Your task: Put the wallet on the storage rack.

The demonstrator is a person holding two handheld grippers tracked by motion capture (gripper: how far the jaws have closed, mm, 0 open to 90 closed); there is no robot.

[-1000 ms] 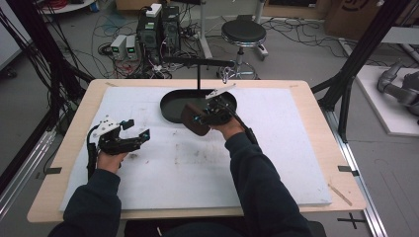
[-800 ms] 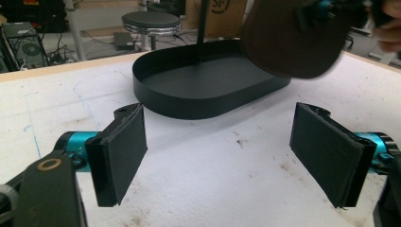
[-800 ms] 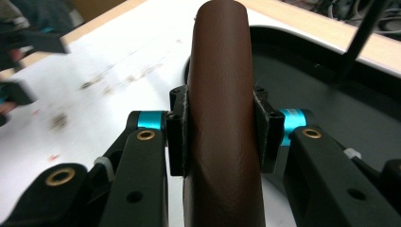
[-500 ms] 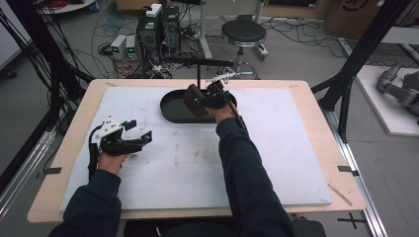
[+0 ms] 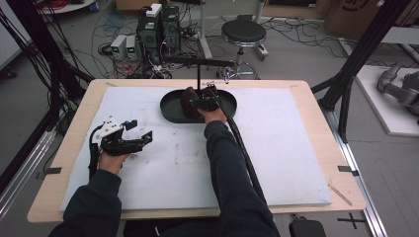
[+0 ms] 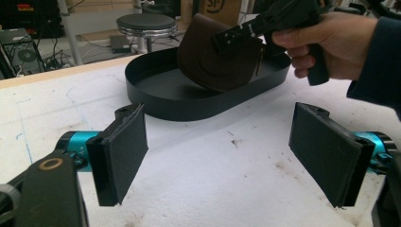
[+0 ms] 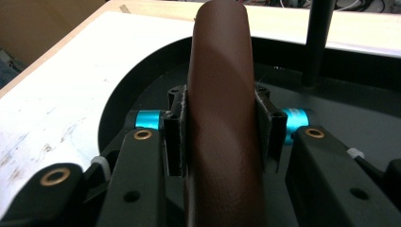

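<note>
A brown leather pouch (image 7: 222, 94) stands on edge between the pads of my right gripper (image 7: 222, 137), which is shut on it; the jaws have just been opening a little, with the pouch still pinched. In the high view the pouch (image 5: 187, 101) and right gripper (image 5: 196, 103) sit low inside a black oval tray (image 5: 170, 114) at the far middle of the mat. The left gripper view shows the pouch (image 6: 213, 66) leaning over the tray (image 6: 161, 101). My left gripper (image 5: 145, 137) rests on the mat at the left, open, with nothing between its pads (image 6: 125, 151).
A black T-shaped stand (image 5: 198, 74) rises from the tray just behind the pouch; its post (image 7: 318, 42) stands right of the pouch in the right gripper view. The white mat (image 5: 296, 148) covers the wooden table. A stool and cables lie on the floor beyond.
My right hand has carried the pouch away from me and down, from the tray's near edge into the tray. The left hand has stayed put.
</note>
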